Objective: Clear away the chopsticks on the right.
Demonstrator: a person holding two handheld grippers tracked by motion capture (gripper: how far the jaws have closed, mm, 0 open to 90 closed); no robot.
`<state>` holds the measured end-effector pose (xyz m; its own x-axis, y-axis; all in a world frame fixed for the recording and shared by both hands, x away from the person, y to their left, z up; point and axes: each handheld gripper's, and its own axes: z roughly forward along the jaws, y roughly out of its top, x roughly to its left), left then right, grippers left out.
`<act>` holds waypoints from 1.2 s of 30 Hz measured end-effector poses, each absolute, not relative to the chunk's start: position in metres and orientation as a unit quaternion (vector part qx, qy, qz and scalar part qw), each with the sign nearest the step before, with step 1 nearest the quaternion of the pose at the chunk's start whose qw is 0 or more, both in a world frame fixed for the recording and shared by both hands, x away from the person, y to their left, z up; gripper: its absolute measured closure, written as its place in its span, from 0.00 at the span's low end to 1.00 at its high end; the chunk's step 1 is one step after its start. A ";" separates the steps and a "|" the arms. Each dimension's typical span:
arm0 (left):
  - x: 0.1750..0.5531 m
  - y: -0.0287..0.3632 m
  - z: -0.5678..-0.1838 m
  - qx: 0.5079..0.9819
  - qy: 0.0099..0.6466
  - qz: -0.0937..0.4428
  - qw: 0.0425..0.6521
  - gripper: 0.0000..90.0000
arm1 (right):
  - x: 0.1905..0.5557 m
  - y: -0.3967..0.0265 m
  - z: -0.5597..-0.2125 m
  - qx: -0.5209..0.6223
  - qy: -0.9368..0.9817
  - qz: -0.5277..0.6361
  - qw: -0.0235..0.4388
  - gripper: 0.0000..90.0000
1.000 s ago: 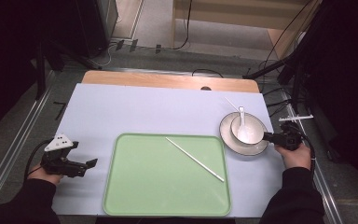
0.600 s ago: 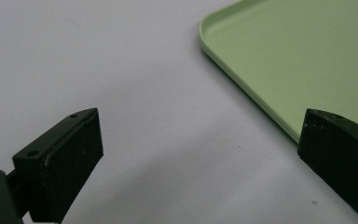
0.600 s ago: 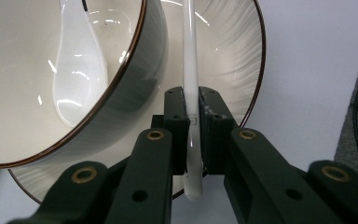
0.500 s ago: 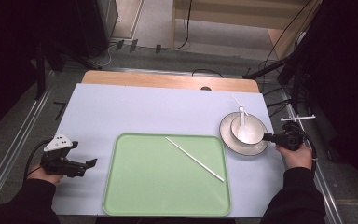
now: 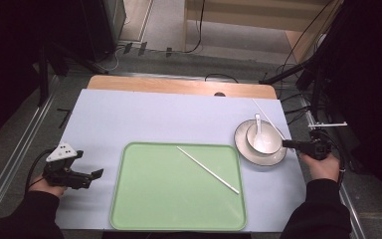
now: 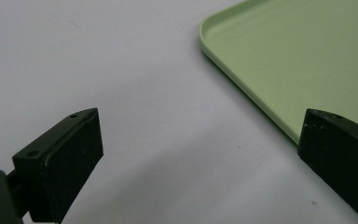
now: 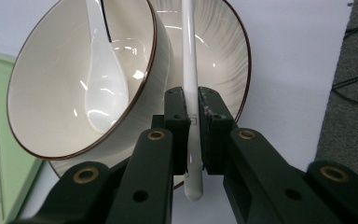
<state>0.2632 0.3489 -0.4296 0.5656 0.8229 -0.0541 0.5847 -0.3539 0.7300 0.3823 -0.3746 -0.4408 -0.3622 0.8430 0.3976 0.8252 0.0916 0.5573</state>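
**Right gripper's got the second chopstick, tray is waiting**

So your right gripper (image 7: 193,112) is clamped on a white chopstick (image 7: 188,60) near its thick end, the jaws having just closed in on it, and the stick lies across the plate (image 7: 233,51) beside the bowl (image 7: 42,93). Grabbing it near the end makes sense to me: the rest of it is propped on the plate rim, so that's the bit hanging free where the jaws can get around it without bumping the crockery. The white spoon (image 7: 100,88) sits inside the bowl, out of your way.

From the high view, the plate (image 5: 243,149) and bowl sit on the desk (image 5: 144,119) just right of the green tray (image 5: 144,199), and the other chopstick (image 5: 208,170) already lies slantwise on the tray. My guess is this one is headed there too.

Your left gripper (image 5: 85,178) rests on the desk left of the tray, jaws wide apart with nothing between them, tray corner (image 6: 261,60) just ahead. Looks parked to keep clear.
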 end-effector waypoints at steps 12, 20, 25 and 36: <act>0.263 0.349 -0.429 0.805 0.437 0.164 0.366 0.00 | 0.365 -0.384 -0.415 0.580 0.720 0.379 0.021 0.94; 0.264 0.349 -0.429 0.805 0.437 0.163 0.368 0.00 | 0.354 -0.384 -0.403 0.577 0.715 0.394 0.023 0.94; 0.265 0.348 -0.429 0.805 0.437 0.164 0.368 0.00 | 0.350 -0.376 -0.396 0.568 0.719 0.399 0.019 0.94; 0.265 0.349 -0.428 0.804 0.436 0.166 0.369 0.00 | 0.337 -0.354 -0.385 0.551 0.733 0.398 0.013 0.94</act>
